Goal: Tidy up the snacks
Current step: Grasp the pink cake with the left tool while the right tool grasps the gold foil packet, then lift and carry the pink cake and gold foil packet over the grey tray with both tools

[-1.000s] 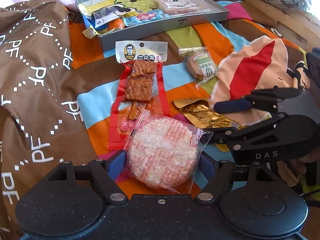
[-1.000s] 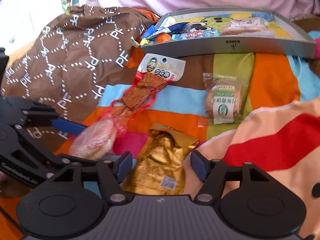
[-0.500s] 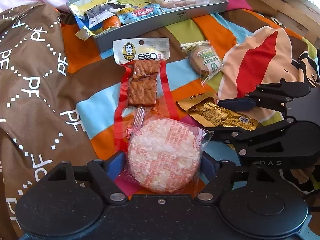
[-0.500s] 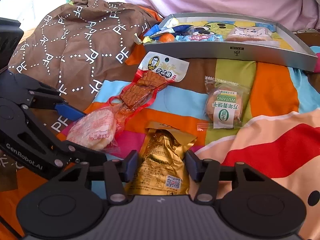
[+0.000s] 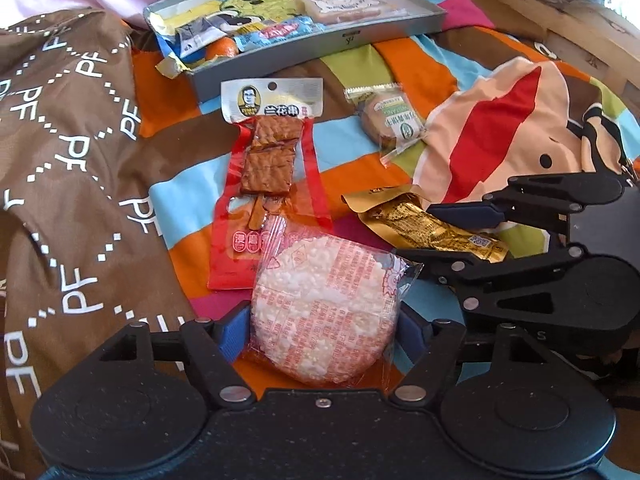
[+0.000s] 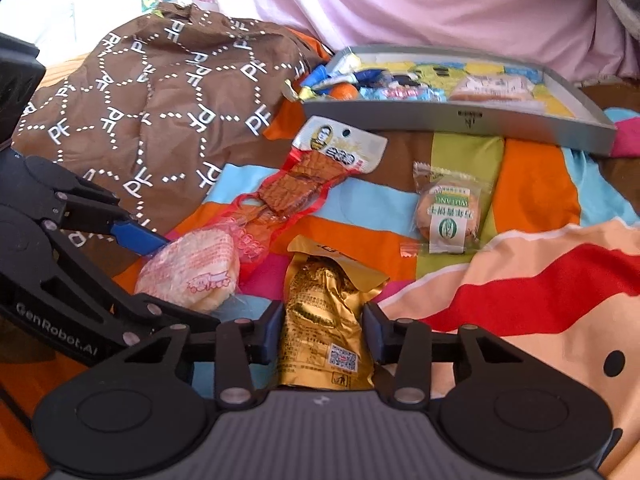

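Right tongs (image 6: 324, 334) have narrowed from wide apart and now clamp the gold pouch (image 6: 324, 320) at the bed's near edge. Left tongs (image 5: 324, 328) stay clamped on the rice cake (image 5: 324, 312). Tray (image 6: 460, 124) at far edge. Both ready to lift.

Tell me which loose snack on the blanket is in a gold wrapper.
The gold foil packet, lying between the right tool's fingers. The round rice cracker, the red-edged tofu skewer pack and the green-labelled pastry have clear wrappers.
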{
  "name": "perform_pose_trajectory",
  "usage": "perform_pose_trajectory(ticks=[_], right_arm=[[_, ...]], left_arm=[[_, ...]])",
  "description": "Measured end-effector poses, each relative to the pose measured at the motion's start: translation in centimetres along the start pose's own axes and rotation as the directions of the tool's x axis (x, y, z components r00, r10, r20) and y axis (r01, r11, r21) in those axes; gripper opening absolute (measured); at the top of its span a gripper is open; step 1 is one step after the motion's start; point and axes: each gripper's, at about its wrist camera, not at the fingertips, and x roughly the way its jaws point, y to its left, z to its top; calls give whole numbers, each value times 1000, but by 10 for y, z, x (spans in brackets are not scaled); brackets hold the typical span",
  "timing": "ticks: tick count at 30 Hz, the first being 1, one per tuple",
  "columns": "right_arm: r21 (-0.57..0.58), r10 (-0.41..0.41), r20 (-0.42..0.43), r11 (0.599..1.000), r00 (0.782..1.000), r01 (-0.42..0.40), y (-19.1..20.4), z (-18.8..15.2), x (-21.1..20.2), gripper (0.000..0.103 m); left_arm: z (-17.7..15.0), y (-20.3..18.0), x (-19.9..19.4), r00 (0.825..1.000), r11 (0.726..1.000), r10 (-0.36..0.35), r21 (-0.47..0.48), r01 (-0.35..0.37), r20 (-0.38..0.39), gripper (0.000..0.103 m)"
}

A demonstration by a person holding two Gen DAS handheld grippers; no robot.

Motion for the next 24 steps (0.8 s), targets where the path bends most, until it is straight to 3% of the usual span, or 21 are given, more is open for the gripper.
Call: perform_pose_trajectory(ticks=[12, 18, 24], right_arm=[[-58, -61, 140, 996, 988, 70, -5, 11, -23, 45], [-44, -109, 214, 992, 971, 121, -15, 30, -28, 45], [6, -132, 248, 991, 960, 134, -36, 61, -26, 46]], left_arm=[[21, 16, -18, 988, 994, 84, -80, -74, 126, 75], [49, 25, -27, 974, 991, 115, -96, -98, 196, 75], [93, 34, -31, 953, 990, 139, -52, -130, 269, 75]])
